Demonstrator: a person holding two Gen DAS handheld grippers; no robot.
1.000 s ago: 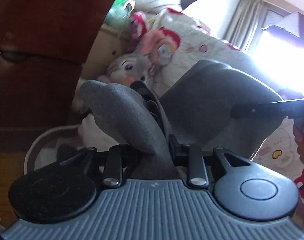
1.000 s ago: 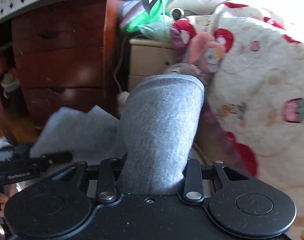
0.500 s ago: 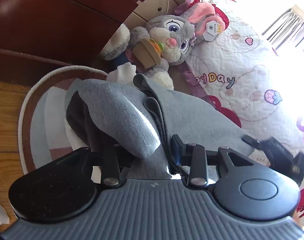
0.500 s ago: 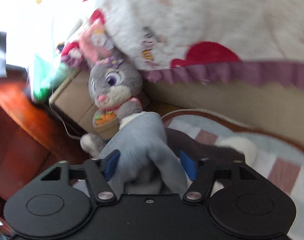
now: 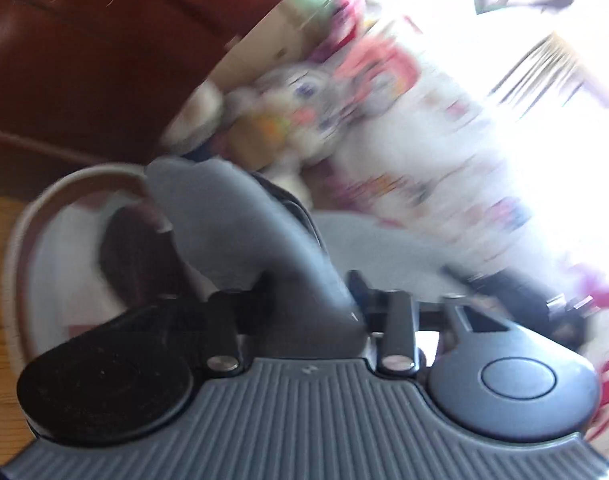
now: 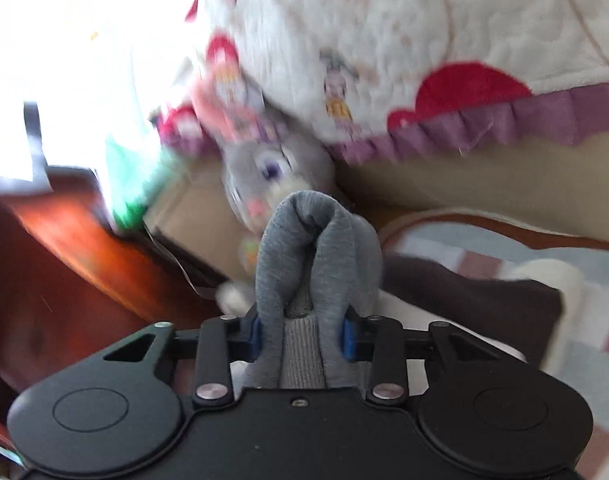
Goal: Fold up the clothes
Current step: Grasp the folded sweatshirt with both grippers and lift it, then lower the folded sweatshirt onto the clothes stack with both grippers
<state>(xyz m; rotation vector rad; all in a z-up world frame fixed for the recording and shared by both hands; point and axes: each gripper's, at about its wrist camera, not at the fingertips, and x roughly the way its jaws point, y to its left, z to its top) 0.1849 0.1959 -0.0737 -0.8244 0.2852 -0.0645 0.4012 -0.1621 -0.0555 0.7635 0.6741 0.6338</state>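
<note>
A grey garment (image 5: 240, 232) bulges out of my left gripper (image 5: 308, 300), which is shut on it; the cloth stretches right toward the other gripper, seen dark at the right edge (image 5: 544, 308). In the right wrist view the same grey garment (image 6: 312, 256) loops up between the blue-padded jaws of my right gripper (image 6: 304, 332), shut on it. Both hold the cloth above a round striped rug (image 6: 484, 256). The fingertips are hidden by cloth. Both views are motion-blurred.
A dark brown folded cloth (image 6: 476, 300) lies on the rug. A grey plush rabbit (image 6: 272, 176) sits against a cardboard box. A dark wooden dresser (image 5: 84, 60) stands left. A bed with a white quilt (image 6: 384, 40) is right.
Both grippers have dropped from bed height toward the rug and swung, still holding the grey garment. The cloth between them has gone from spread wide to bunched.
</note>
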